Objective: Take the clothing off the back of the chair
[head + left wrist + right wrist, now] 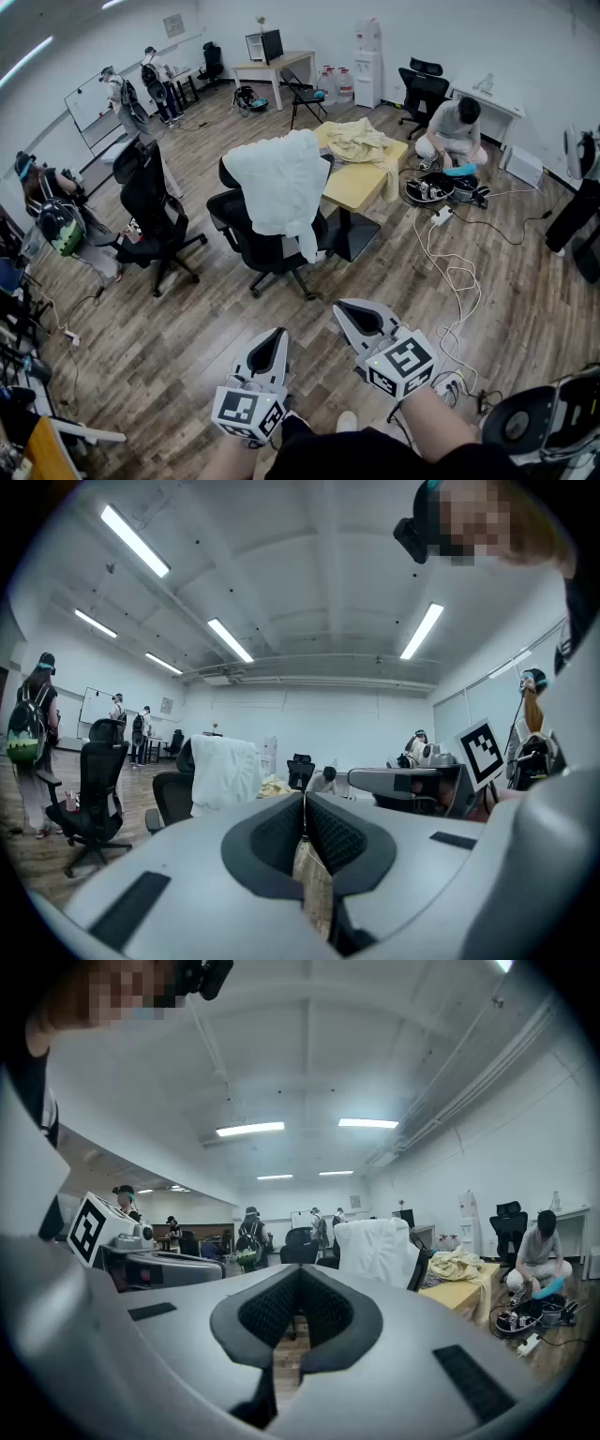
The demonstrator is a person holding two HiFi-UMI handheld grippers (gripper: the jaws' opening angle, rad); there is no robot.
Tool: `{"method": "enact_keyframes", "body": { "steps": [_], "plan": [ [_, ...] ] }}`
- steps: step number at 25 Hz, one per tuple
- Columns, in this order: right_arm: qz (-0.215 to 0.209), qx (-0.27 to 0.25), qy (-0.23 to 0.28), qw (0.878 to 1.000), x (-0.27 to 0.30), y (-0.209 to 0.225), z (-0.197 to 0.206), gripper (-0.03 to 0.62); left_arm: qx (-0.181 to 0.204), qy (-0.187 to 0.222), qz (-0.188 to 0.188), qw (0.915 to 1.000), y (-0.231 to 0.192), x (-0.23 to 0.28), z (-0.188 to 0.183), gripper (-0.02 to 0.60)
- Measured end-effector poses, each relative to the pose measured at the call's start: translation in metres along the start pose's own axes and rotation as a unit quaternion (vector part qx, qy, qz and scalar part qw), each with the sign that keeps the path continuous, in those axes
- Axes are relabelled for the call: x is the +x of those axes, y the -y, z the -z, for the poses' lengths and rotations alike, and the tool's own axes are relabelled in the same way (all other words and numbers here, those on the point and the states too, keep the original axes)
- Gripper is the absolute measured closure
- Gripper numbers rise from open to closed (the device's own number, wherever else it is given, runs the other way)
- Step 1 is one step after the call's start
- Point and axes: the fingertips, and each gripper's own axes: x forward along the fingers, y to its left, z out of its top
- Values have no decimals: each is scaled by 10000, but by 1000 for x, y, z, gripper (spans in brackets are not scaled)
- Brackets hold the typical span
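A white garment [281,183] hangs over the back of a black office chair [262,251] in the middle of the room, a good way ahead of both grippers. My left gripper [274,337] and right gripper [347,309] are held low near my body, pointing toward the chair. Each has its jaws shut with nothing between them. From the left gripper [303,803] view, the garment [225,771] shows far off to the left of the shut jaws. From the right gripper [298,1279] view, it [377,1251] shows far off to the right.
A yellow table [361,187] with a heap of cream cloth [361,141] stands just behind the chair. Another black chair [150,216] stands to the left. A person [455,131] crouches at the right by gear, with cables [450,267] on the wooden floor. Several people stand at the left.
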Motion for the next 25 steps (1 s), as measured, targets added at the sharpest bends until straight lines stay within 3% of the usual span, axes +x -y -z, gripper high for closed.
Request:
{"method": "enact_keyframes", "body": {
  "steps": [25],
  "plan": [
    [-161, 71, -123, 9998, 9, -7, 9, 580, -201, -26, -67, 9998, -10, -2, 8, 560]
  ]
}}
